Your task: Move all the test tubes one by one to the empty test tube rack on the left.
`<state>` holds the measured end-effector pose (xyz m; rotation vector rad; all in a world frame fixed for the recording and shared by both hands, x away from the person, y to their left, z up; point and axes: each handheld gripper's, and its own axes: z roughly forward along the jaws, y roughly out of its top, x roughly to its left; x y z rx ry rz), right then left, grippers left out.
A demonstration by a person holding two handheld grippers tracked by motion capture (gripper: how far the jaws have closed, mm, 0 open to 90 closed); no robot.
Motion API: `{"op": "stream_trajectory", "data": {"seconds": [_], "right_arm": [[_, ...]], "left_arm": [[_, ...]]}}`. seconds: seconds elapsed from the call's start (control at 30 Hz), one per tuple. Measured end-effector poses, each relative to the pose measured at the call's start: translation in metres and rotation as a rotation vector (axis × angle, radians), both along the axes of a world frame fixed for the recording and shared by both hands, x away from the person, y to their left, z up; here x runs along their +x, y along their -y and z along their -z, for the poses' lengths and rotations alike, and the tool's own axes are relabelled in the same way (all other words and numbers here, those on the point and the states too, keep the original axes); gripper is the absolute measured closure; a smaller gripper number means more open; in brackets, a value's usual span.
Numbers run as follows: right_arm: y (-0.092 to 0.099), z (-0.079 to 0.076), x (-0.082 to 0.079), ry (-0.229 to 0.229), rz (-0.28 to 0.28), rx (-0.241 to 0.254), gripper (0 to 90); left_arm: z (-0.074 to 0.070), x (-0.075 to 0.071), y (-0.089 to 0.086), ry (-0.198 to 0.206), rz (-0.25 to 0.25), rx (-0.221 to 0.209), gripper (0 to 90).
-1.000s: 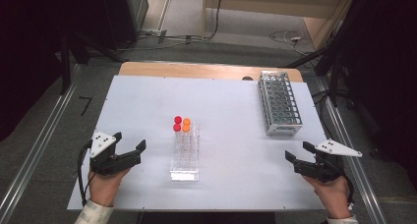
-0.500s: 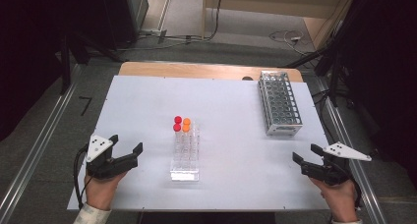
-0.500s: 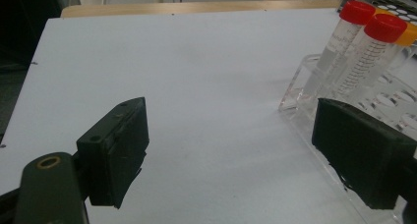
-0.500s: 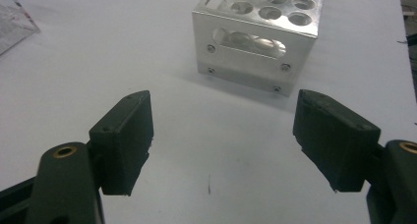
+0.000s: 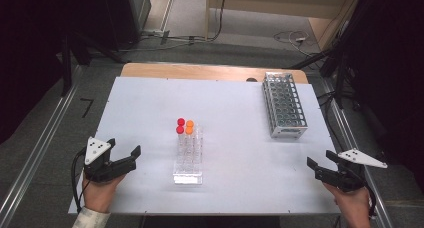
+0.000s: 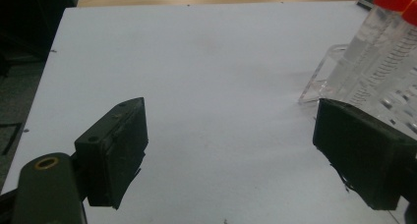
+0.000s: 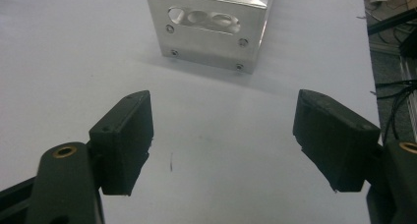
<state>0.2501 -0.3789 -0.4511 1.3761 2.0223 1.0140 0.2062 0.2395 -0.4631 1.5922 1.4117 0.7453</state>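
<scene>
While both grippers hover low over the white worktop (image 5: 140,113), the left gripper (image 5: 125,158) has its fingers (image 6: 115,150) spread wide and empty, the clear tube rack (image 5: 189,155) with red- and orange-capped tubes just beyond its right finger. Fingers of the right gripper (image 5: 320,169) gape wide too, the metal rack (image 7: 211,22) ahead of them.

tube rack (image 5: 189,158) left of metal rack (image 5: 284,105)
</scene>
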Motion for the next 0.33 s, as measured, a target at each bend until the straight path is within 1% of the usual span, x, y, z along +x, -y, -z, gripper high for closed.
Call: {"op": "stream_trajectory", "data": {"seconds": [0.1,0.17,0.27,0.33], "right_arm": [[0.005,0.003,0.001,-0.006,0.018,0.003,21.4],[0.008,0.005,0.002,-0.011,0.035,0.001,21.4],[0.013,0.009,0.004,-0.018,0.056,0.009,19.9],[0.014,0.012,0.006,-0.022,0.067,0.017,18.3]], "left_arm": [[0.002,0.001,-0.003,-0.007,-0.008,0.004,13.6],[0.006,0.003,-0.005,-0.019,-0.015,0.008,13.0],[0.012,0.006,-0.007,-0.041,-0.031,0.018,13.0],[0.019,0.010,-0.008,-0.066,-0.043,0.011,13.0]]}}
